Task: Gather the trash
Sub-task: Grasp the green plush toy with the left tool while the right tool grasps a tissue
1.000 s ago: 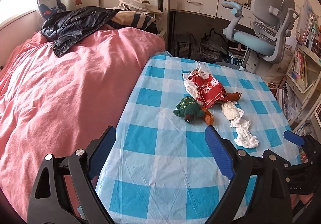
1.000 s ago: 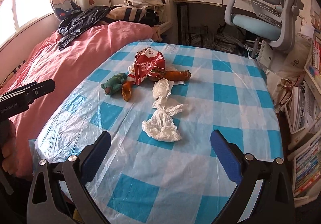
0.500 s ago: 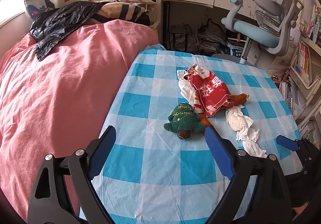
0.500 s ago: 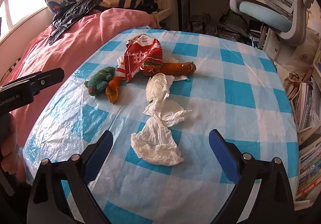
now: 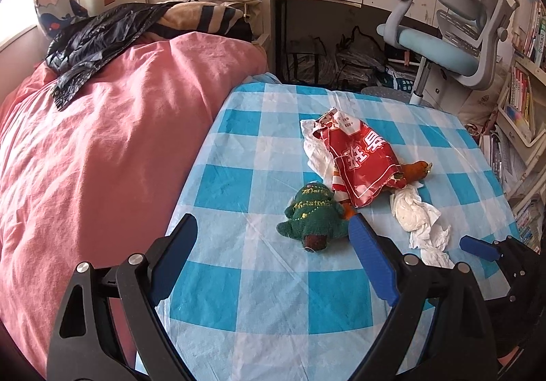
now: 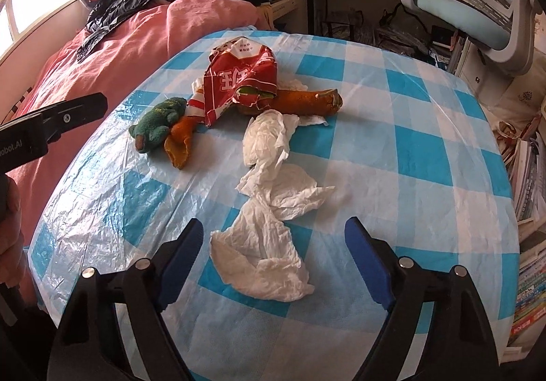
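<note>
Straddling crumpled tissue [image 6: 264, 265], right gripper [image 6: 274, 258] narrows.

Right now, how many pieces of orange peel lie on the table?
2. One orange peel lies beside the green plush toy; the longer peel sticks out from under the red snack bag. More may be hidden beneath that bag.

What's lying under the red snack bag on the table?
White tissue and orange peel stick out from under the red snack bag; anything fully beneath it is hidden.
</note>
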Available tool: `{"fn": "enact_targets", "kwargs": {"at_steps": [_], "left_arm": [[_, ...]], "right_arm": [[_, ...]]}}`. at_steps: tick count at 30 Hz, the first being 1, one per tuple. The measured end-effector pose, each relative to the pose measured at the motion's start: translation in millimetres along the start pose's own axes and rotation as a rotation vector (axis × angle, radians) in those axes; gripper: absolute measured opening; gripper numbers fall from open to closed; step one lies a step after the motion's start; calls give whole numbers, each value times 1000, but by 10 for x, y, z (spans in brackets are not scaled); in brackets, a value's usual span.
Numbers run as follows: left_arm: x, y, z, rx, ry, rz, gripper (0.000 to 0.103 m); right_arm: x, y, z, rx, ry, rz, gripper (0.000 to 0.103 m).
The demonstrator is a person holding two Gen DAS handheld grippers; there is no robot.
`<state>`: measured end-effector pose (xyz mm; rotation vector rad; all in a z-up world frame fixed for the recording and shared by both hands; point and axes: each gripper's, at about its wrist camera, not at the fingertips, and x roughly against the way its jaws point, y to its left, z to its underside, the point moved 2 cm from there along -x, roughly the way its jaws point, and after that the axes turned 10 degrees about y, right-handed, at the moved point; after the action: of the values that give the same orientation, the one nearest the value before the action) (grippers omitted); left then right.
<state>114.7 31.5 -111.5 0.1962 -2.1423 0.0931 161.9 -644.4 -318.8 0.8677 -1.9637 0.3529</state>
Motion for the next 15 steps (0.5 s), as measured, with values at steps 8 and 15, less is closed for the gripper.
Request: {"fn": "enact_targets", "kwargs": {"at_steps": [8, 15], "left_arm": [[-179, 20, -50, 12, 35, 16, 87], [-461, 22, -81, 35, 100, 86, 84]], "right_arm": [[-3, 10, 15, 40, 12, 35, 57], [25, -8, -1, 36, 20, -16, 28]]}}
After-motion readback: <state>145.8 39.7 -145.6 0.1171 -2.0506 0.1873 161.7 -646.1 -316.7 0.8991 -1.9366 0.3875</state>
